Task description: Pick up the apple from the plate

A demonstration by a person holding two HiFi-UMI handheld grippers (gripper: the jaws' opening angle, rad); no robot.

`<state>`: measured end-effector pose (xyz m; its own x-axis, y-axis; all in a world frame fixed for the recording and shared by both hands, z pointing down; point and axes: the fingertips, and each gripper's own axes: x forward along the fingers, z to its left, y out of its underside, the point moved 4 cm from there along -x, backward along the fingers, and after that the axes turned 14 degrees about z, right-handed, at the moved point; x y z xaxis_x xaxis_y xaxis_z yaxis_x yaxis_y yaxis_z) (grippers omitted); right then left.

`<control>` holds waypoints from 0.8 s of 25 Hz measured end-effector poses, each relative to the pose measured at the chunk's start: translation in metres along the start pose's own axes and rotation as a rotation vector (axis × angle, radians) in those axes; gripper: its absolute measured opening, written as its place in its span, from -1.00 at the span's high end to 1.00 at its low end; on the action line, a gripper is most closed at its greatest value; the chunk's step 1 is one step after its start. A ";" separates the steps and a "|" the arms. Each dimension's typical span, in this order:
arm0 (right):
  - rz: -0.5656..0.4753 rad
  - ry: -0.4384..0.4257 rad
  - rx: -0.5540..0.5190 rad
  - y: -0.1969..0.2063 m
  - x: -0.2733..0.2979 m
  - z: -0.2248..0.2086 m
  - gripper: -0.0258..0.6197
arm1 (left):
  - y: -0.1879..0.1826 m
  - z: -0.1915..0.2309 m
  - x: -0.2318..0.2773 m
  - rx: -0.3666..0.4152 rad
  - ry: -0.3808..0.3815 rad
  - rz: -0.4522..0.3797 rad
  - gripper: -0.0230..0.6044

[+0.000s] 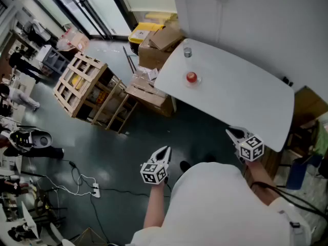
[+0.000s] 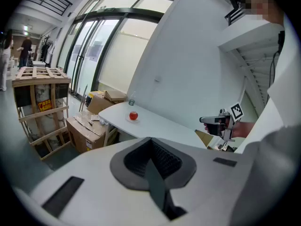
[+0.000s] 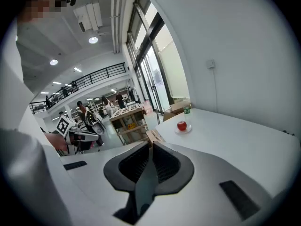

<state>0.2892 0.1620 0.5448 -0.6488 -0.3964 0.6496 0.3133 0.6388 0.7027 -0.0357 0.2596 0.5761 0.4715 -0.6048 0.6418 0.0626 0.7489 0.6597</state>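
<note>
While you stand a little way back from the white table [image 1: 241, 101], you hold both tongs out in front of you, tipped slightly downward. The left gripper [image 1: 164, 152] is above the dark floor [image 1: 128, 152]. Its jaws are pressed together with nothing between them, and the left gripper view shows the two dark pads meeting in a single seam. The right gripper [image 1: 230, 132] is close to the table's nearest edge, and its jaws are likewise closed and empty.

The red apple [image 1: 191, 77] sits on a small pale plate [image 1: 195, 82] toward the far end of the table, well apart from both grippers. Just beyond the plate, near the far corner, stands a small container [image 1: 187, 52]; what it is cannot be made out.

On the floor to the left of the table are cardboard boxes [image 1: 154, 94], and further left a wooden crate [image 1: 84, 83]. In the left gripper view the apple appears beyond the closed jaws and slightly left of them. In the right gripper view it appears beyond the jaws and slightly right.
</note>
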 end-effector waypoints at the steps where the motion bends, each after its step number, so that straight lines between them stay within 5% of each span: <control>1: 0.002 0.003 -0.002 0.000 0.000 0.001 0.76 | 0.000 0.000 0.000 0.001 0.001 0.000 0.92; 20: 0.000 0.020 0.046 0.005 -0.002 0.021 0.76 | -0.005 0.007 -0.005 0.022 0.049 -0.008 0.92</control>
<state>0.2777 0.1799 0.5411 -0.6342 -0.4091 0.6560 0.2808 0.6686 0.6885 -0.0443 0.2576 0.5721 0.5137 -0.5960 0.6172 0.0472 0.7378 0.6733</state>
